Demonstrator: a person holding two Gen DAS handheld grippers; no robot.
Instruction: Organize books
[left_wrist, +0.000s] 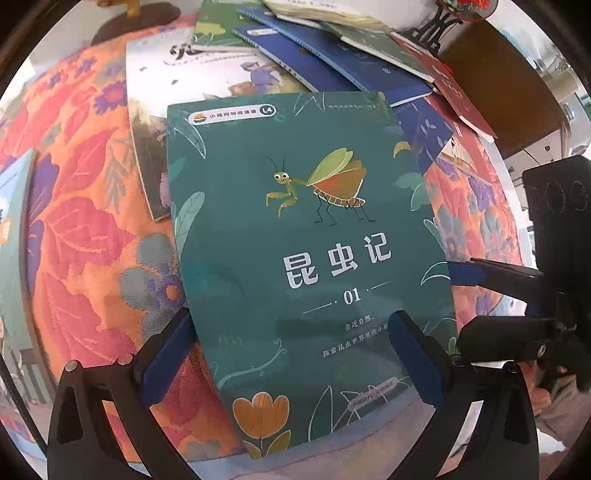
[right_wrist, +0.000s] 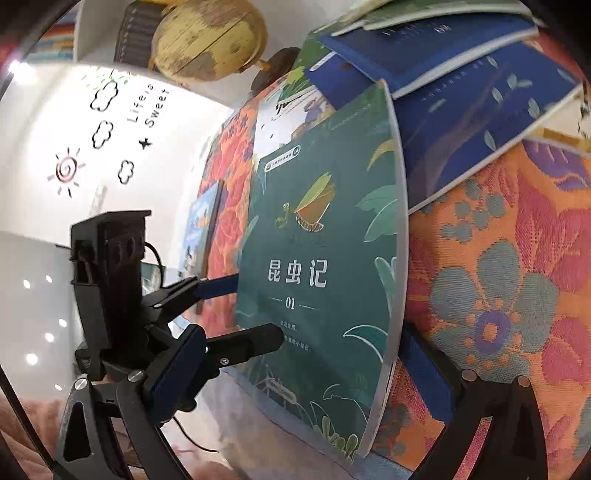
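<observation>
Table under an orange floral cloth (left_wrist: 92, 236), carrying a loose fan of overlapping books. Blue books (left_wrist: 325, 62) lie toward 12 o'clock in the left wrist view, a red book (left_wrist: 458, 96) toward 2 o'clock, a pale illustrated book (left_wrist: 162, 110) toward 10 o'clock. Green insect book (left_wrist: 306, 236) lies uppermost at centre, its near end jutting past the table edge toward 6 o'clock. Left tongs (left_wrist: 291, 354) stand wide apart astride that near end, pads clear of the cover, one finger (left_wrist: 166, 354) over the cloth. Right tongs (right_wrist: 295, 373) straddle the same book's near right corner; whether the pads press on it cannot be told. Wooden globe (right_wrist: 210, 37) at 11 o'clock in the right wrist view
</observation>
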